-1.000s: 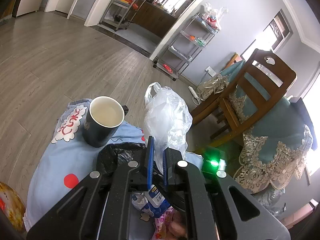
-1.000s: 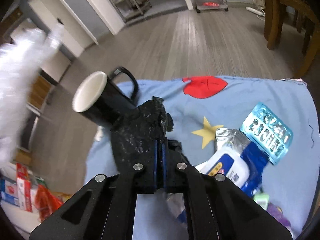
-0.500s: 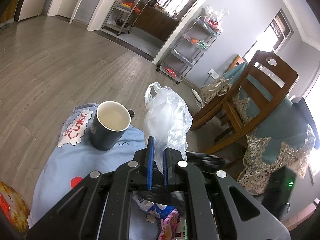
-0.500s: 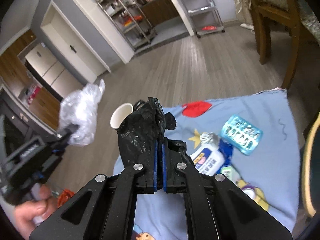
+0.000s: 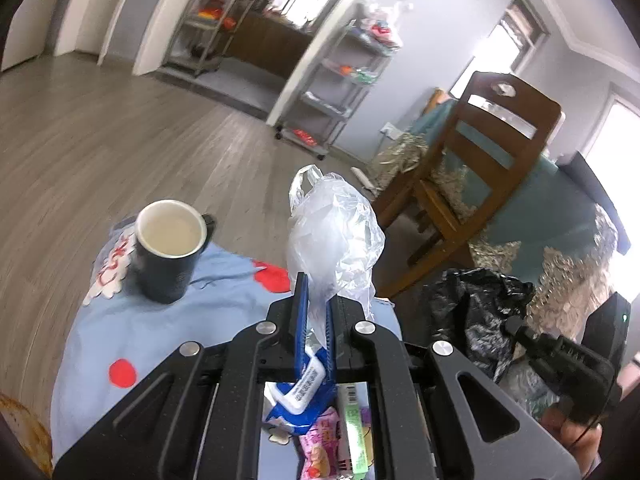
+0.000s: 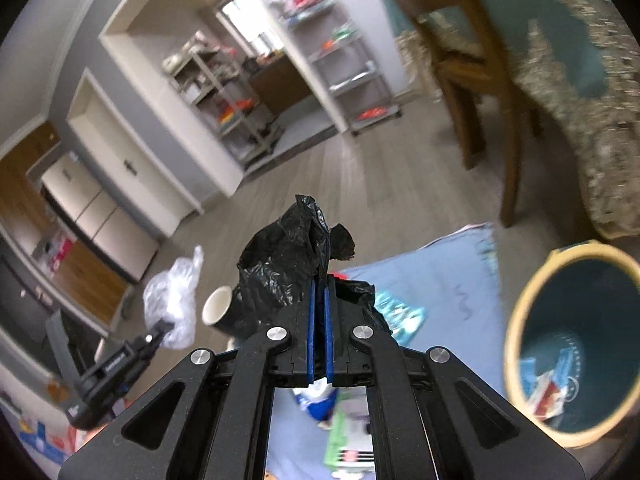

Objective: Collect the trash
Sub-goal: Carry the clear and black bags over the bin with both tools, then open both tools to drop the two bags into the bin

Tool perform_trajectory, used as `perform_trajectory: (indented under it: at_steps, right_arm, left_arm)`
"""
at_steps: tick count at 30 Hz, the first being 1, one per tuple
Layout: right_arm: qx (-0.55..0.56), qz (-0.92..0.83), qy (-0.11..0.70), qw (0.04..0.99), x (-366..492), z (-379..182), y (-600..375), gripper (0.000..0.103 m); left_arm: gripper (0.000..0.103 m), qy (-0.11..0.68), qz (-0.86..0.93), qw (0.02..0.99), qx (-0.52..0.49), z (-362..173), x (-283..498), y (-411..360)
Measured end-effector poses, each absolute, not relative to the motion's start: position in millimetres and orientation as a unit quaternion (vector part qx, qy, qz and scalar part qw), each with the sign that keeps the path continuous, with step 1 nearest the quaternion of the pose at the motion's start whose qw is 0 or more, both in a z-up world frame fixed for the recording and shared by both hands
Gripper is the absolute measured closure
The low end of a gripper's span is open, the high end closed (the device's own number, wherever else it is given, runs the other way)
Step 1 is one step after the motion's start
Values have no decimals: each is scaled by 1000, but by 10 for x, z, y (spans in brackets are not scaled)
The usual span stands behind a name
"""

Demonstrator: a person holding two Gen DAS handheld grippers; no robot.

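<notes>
Wrappers and packets (image 5: 320,432) lie nearest on the blue cartoon-print cloth (image 5: 168,332). Above them the left hand-held gripper (image 5: 316,300) pinches a crumpled clear plastic bag (image 5: 334,236), the right hand-held gripper (image 6: 319,292) a crumpled black plastic bag (image 6: 286,272). Beyond stand a dark mug (image 5: 170,250) and a teal bin (image 6: 576,344).

- The left wrist view looks forward and down along its fingers from close above the blue cloth (image 5: 168,320), the dark mug (image 5: 170,250) just ahead, the wooden chair (image 5: 480,160) beyond it to the right.
- The right wrist view looks down over the same cloth from farther off, the mug (image 6: 218,310) small.
- Both share mug, cloth and chair.
</notes>
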State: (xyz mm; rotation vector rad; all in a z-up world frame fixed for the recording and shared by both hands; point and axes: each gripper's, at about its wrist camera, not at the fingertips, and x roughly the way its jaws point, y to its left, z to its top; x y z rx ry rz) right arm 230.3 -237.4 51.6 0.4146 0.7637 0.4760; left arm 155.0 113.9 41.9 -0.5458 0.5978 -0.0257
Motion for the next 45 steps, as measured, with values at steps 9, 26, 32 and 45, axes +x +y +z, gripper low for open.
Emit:
perform_trajectory:
  at_steps: [9,26,32,45]
  right_arm:
    - [230,159,350,894,2244,420,-3224,98]
    - [249,42,351,902,1962,-58,-4143,98]
    - [256,-6,370,893,1977,-256,-4357,98]
    - [257,-68,434,861,2057,-664,-4566,96]
  left_arm:
    - [97,271,-69,930,-239,531,1658,604]
    - [97,326,-208,913,-134,285,1854,-1020]
    - [97,365,-244,890,-122,19,1914,-1489]
    - [97,448,-283,841,-105,-594,2254,-2220]
